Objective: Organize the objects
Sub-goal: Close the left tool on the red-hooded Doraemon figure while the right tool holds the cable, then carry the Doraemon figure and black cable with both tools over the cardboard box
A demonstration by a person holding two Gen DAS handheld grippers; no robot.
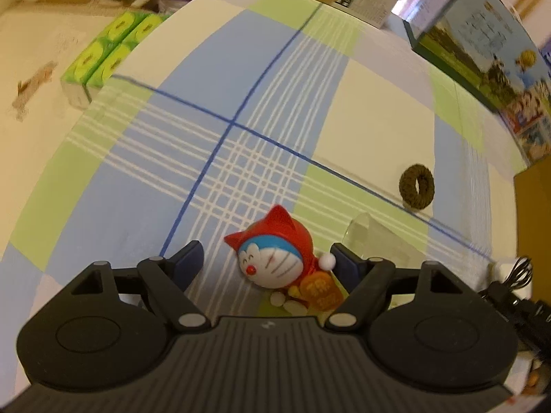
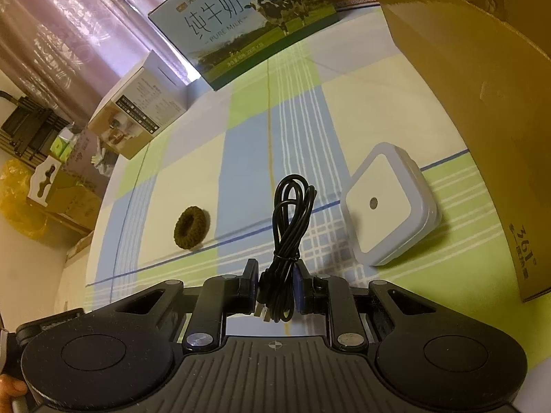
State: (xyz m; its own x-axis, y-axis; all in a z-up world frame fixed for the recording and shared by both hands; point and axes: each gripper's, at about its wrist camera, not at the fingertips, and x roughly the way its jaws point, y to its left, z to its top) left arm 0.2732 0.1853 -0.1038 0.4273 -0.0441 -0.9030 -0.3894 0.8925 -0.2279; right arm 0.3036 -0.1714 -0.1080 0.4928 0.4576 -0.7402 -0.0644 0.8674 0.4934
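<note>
On the checked tablecloth (image 1: 241,79), between the spread jaws of the left gripper (image 1: 267,261), lies a red-hooded cat figurine (image 1: 275,258) on its back, face up. The jaws stand wide; the right-hand pad sits just beside the figurine's white pom-pom hand, though contact cannot be told, and the other pad is well clear of it. A clear plastic piece (image 1: 361,229) lies just beyond that right pad, too faint to identify. Farther off rests a brown knitted ring (image 1: 416,187), and a pack of green tissue packets (image 1: 103,58) sits at the table's far edge.

The right gripper (image 2: 275,289) is closed narrow on a coiled black cable (image 2: 291,213) — the bundle stands upright between the 2 pads, its loops rising above them and a USB plug hanging below. In the right wrist view the brown knitted ring (image 2: 191,229) lies to the left of the cable, and a white square night light (image 2: 389,206) to the right, near a brown cardboard box (image 2: 482,103). A milk carton box (image 2: 248,24) stands at the far side of the table.
</note>
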